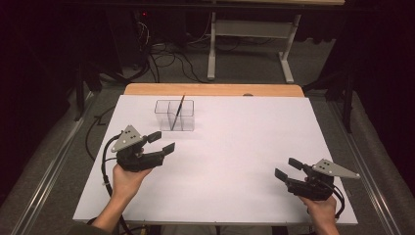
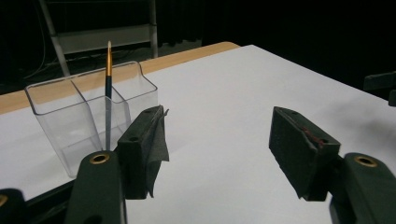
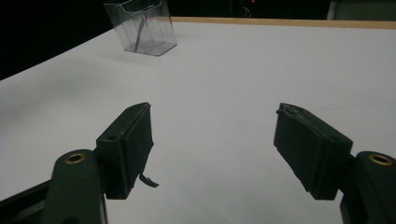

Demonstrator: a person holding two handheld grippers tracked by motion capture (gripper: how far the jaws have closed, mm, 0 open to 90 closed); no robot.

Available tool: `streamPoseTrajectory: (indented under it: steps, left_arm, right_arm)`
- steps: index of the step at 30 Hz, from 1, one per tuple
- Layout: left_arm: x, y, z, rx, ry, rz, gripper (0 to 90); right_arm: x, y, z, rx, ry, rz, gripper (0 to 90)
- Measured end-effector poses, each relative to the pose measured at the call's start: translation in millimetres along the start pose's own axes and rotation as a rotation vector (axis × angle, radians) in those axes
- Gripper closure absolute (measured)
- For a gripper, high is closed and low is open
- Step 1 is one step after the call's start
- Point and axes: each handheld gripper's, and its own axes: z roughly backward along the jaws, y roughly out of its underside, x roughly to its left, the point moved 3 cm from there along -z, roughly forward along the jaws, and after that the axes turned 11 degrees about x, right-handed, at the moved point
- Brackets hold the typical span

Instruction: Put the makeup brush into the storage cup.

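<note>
Left tongs (image 1: pixel 162 142) sit left of centre in the high view, jaws wide apart with nothing between them, just short of the clear plastic two-compartment holder (image 1: pixel 174 115) in the upper-middle of the frame. In the left gripper view the holder (image 2: pixel 88 116) is at the left, right behind the left-hand jaw, and the thin dark brush with the gold band and pale tip (image 2: pixel 108 93) stands in it, leaning against the divider. Can't honestly tell which compartment its foot is in.

Right tongs (image 1: pixel 288 169) are at the lower right of the high view, also spread open and empty, well away from everything on the white worktop (image 1: pixel 235 147). From their own camera the holder (image 3: pixel 140 25) is small in the upper left.

If the move is pulling that brush out, I'd say: come in from above, not from the side, since the stem is skinny and the holder looks light enough to tip or slide. Line the jaws up either side of the stem above the rim, close gently, and lift along the lean so the tip doesn't catch the wall. The right tongs could steady the holder if it scoots.
</note>
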Motion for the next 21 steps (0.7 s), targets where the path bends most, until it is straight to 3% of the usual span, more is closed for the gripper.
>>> streamPoseTrajectory:
  steps: [11,21]
  left_arm:
    - [-4.0,10.7,-2.4,0.004,0.013,-0.023,37.2]
    - [-6.6,17.5,-4.0,0.006,0.026,-0.013,37.2]
  right_arm:
    - [0.3,-0.2,-0.6,0.003,-0.005,0.004,29.6]
    - [0.2,0.0,-0.3,0.005,-0.005,0.003,29.6]
